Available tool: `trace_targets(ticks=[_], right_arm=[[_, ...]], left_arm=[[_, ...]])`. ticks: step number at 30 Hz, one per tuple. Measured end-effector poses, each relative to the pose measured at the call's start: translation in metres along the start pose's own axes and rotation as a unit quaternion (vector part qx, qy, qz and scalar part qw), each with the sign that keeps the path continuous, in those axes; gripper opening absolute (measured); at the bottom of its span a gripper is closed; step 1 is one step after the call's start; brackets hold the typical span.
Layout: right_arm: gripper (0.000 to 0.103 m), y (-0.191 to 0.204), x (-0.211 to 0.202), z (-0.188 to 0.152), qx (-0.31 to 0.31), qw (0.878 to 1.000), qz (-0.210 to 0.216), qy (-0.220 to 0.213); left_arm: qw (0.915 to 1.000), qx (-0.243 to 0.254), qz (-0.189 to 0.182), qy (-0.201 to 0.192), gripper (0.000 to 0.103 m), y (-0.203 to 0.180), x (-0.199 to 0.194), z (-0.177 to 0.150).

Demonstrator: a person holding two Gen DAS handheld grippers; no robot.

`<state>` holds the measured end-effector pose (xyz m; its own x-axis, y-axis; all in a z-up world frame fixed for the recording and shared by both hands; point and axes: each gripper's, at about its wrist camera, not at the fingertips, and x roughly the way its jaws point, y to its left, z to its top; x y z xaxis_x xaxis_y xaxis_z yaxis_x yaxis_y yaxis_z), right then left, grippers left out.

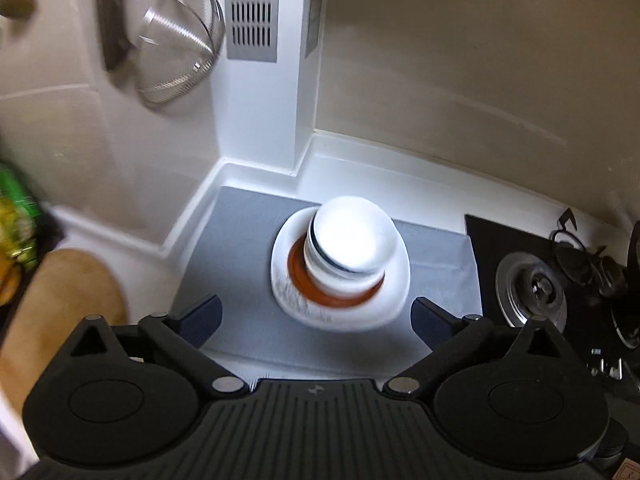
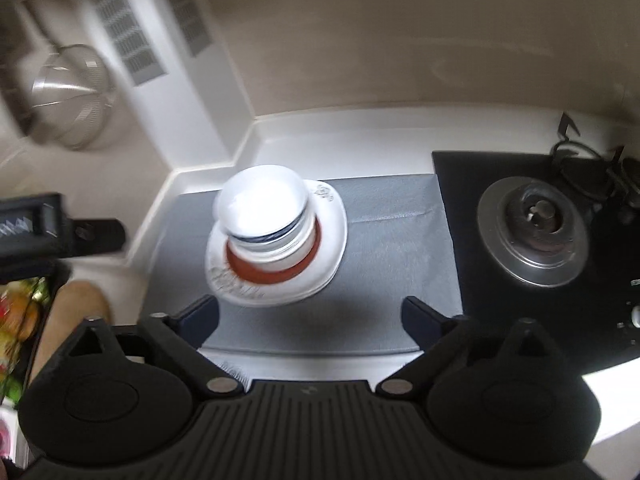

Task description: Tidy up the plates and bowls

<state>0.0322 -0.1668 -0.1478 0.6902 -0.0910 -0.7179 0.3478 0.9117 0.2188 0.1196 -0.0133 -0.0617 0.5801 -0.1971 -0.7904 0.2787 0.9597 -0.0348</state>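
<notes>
A stack of white bowls (image 1: pixel 350 246), one with a dark blue rim line, stands on an orange plate (image 1: pixel 298 270) that lies on a large white patterned plate (image 1: pixel 282 276). The pile rests on a grey mat (image 1: pixel 240 240). It shows again in the right wrist view: bowls (image 2: pixel 264 204), orange plate (image 2: pixel 252 270), white plate (image 2: pixel 332 216), mat (image 2: pixel 392 232). My left gripper (image 1: pixel 316 318) is open and empty, just short of the pile. My right gripper (image 2: pixel 310 316) is open and empty, also short of it. The left gripper's body (image 2: pixel 48 224) shows at the left edge.
A gas hob with a burner (image 2: pixel 532 232) lies right of the mat (image 1: pixel 532 292). A wire strainer (image 1: pixel 180 44) hangs on the wall at the back left. A vent grille (image 1: pixel 250 8) is on the white corner column. Colourful packets (image 1: pixel 16 232) sit at the left.
</notes>
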Motion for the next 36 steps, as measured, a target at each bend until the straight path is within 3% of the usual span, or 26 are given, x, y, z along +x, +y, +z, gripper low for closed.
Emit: trace_targets(ticks=[6, 10, 15, 36], right_arm=[[0.103, 0.003, -0.075, -0.012, -0.043, 0.997, -0.058, -0.012], [0.103, -0.009, -0.107, -0.024, -0.026, 0.999, -0.046, 0.012], [0.103, -0.02, -0.136, -0.042, -0.007, 0.999, -0.026, 0.018], [0.103, -0.028, -0.175, -0.066, -0.022, 0.999, -0.023, 0.007]], left_arm=[[0.9998, 0.014, -0.007, 0.015, 0.1, -0.036, -0.068, -0.034], [0.9982, 0.038, 0.044, -0.017, 0.1, -0.062, -0.104, -0.057], [0.9973, 0.031, 0.059, -0.032, 0.101, -0.076, -0.138, -0.079], [0.9966, 0.037, 0.066, -0.031, 0.101, -0.094, -0.175, -0.108]])
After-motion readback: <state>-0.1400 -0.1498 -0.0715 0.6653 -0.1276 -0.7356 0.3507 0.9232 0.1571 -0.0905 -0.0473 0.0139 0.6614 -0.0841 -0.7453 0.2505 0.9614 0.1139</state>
